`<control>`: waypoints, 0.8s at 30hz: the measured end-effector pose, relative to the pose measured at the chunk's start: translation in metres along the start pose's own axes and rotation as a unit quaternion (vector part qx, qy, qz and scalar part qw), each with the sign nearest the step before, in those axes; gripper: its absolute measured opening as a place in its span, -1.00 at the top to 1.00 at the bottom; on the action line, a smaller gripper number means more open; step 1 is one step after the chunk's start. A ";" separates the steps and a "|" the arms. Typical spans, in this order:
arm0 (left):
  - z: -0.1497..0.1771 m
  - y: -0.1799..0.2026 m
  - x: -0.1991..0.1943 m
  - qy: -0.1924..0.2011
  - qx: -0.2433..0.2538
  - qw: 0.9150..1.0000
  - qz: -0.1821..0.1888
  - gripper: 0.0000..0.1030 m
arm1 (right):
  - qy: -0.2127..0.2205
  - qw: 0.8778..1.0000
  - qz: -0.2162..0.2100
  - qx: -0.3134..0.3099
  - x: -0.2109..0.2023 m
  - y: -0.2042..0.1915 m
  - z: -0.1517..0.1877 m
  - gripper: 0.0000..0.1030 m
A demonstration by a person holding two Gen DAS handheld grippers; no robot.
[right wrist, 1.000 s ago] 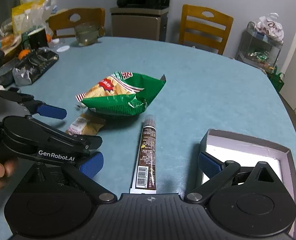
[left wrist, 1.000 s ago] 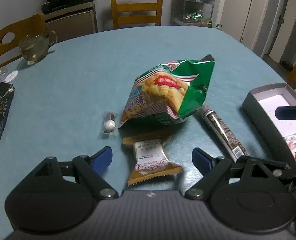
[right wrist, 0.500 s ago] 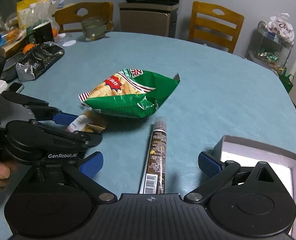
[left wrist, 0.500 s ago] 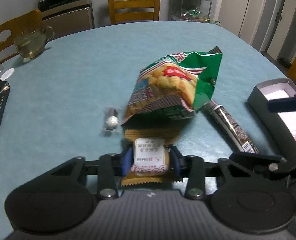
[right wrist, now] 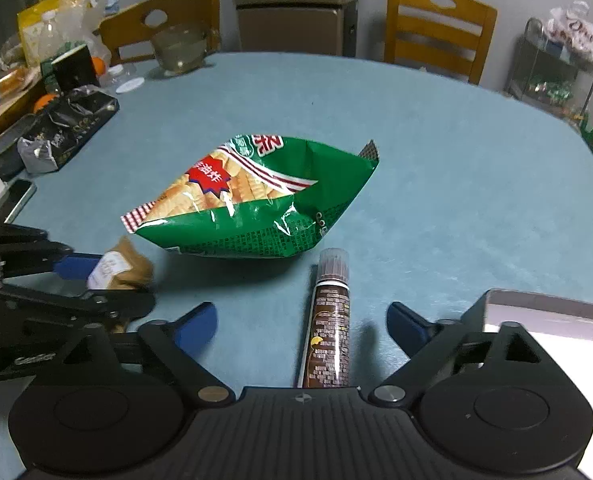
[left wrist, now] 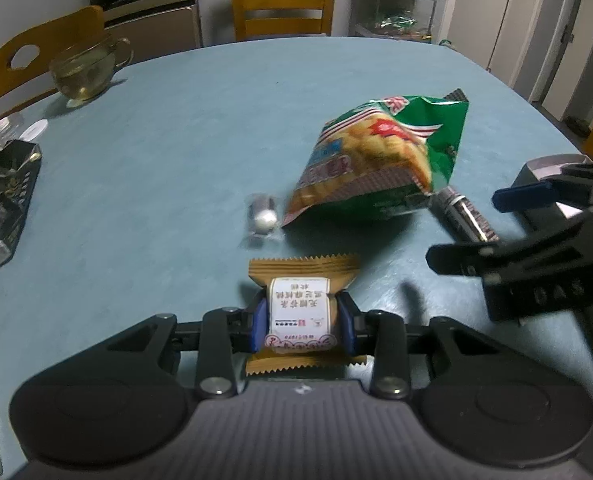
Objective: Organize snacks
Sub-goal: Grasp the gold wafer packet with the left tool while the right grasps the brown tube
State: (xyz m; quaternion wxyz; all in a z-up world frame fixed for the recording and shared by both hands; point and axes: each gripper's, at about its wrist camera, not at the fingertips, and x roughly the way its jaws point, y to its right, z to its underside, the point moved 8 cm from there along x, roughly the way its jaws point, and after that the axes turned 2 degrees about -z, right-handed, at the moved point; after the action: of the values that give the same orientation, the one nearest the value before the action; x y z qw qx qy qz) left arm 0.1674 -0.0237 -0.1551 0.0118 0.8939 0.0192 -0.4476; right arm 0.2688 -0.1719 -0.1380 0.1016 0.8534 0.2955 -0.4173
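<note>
Left wrist view showed the left gripper (left wrist: pixel 301 322) clamped on a small brown snack packet (left wrist: pixel 300 312), its blue pads pressing the packet's white-labelled middle from both sides as the jaws kept squeezing inward. The packet lay on the blue table (left wrist: pixel 168 152), just on the near side of the green chip bag (left wrist: pixel 380 160), which serves here as the landmark. A tiny clear-wrapped white candy (left wrist: pixel 263 219) sat just left of the bag's lower corner, apart from it.

In the right wrist view the right gripper (right wrist: pixel 301 322) had its jaws apart and closing, with a long dark brown tube snack (right wrist: pixel 328 320) lying between them; the pads did not touch it. The tube's capped end pointed at the bag's near edge, close to it but not clearly touching. A grey box (right wrist: pixel 544 300) with a pale inside stood to the right of the bag, beyond the tube. A glass cup (right wrist: pixel 180 50) stood far behind the bag, near a wooden chair (right wrist: pixel 436 28).
</note>
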 end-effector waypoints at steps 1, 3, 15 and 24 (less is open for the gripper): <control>0.002 -0.002 -0.001 -0.002 -0.002 1.000 -0.001 0.36 | -0.003 1.000 -0.001 0.003 0.002 0.000 0.000 -0.60; 0.004 -0.004 -0.003 -0.006 -0.005 1.000 -0.001 0.36 | -0.009 1.000 0.002 0.003 0.006 0.001 0.000 -0.44; 0.009 -0.006 -0.008 -0.009 -0.007 1.000 -0.001 0.36 | -0.001 1.000 0.015 -0.015 0.008 0.002 0.003 0.39; 0.007 0.001 -0.016 -0.004 0.003 1.000 0.008 0.36 | -0.008 1.000 0.011 0.008 -0.001 0.003 0.010 0.54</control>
State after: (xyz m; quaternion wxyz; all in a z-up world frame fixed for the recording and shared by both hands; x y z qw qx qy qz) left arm 0.1527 -0.0258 -0.1464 0.0132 0.8922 0.0107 -0.4512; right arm 0.2639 -0.1791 -0.1442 0.1017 0.8539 0.2822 -0.4253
